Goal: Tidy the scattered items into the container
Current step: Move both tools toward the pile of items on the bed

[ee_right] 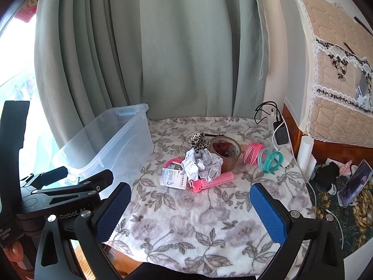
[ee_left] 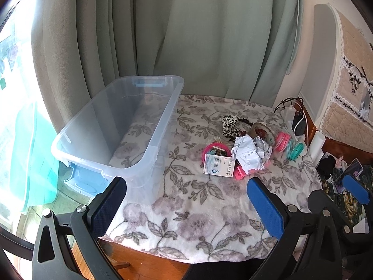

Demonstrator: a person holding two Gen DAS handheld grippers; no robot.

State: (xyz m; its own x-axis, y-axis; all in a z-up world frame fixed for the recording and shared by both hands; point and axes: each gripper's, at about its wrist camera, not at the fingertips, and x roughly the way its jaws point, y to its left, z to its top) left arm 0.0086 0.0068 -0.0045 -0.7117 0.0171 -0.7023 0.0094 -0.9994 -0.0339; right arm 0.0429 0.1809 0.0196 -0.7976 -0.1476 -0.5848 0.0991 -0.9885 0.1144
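Two handheld grippers hover at the near edge of a table draped in a white fleece cover printed with grey flowers (ee_right: 186,221), both with jaws spread wide and nothing between them. The left gripper (ee_left: 186,207) faces the near end of the bin; the right gripper (ee_right: 191,212) faces the clutter.

Nearest in the pile lies a pink plastic hair roller with a clip (ee_right: 212,180), its long axis running left to right, clip end toward the bin and slightly nearer. Touching it on the left is a flat white-and-blue printed sachet (ee_right: 173,177), lying face up. Behind them sits a crumpled ball of white paper (ee_right: 201,164), then a pink ring set (ee_left: 213,148) partly under the sachet, a roll of brown packing tape (ee_right: 225,152) tipped with its core facing the cameras, and a black-and-white spotted fabric hair tie (ee_right: 197,141). To the right stand pink hoops (ee_right: 253,152) and teal hoops (ee_right: 270,161) on edge, just beside each other.

The clear plastic storage bin with blue latches (ee_left: 149,144), seemingly empty, runs lengthwise away from the cameras along the table's left side, well apart from the pile.

Nothing looks to be tidied yet. A sensible start is probably the roller: close across its short width, near mid-length, from above, avoiding the sachet's edge.
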